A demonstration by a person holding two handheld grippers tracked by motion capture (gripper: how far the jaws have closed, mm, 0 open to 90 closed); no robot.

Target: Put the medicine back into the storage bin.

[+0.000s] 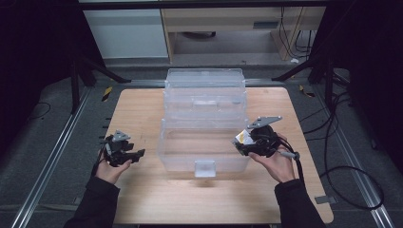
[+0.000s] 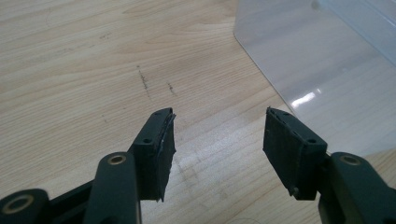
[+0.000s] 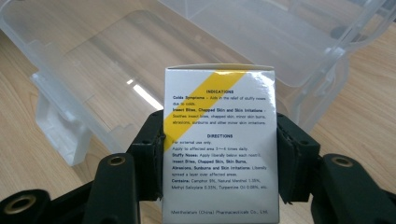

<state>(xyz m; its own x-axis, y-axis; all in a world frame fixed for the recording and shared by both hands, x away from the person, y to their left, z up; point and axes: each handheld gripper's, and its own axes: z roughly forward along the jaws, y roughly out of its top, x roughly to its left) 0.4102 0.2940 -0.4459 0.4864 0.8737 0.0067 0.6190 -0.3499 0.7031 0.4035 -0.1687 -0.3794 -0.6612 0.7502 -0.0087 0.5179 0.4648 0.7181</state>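
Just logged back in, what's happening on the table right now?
A person works with two tools at a wooden table. The right hand-held gripper is clamped on a small white medicine box with a yellow stripe, held at the edge of an open clear plastic bin. The left hand-held gripper is open and holds nothing, resting left of the bin.

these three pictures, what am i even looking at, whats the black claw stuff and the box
A person sits at a wooden table, holding a hand-operated two-jaw gripper in each hand. The high view looks down from above. The other two come from cameras riding on each gripper, looking along its black jaws. On the table stands a clear plastic storage bin, open, with its lid tipped up behind. The right gripper clamps a small white medicine carton with a yellow stripe and printed directions, at the bin's right edge. The left gripper holds nothing; its jaws stand apart over bare wood beside the bin.
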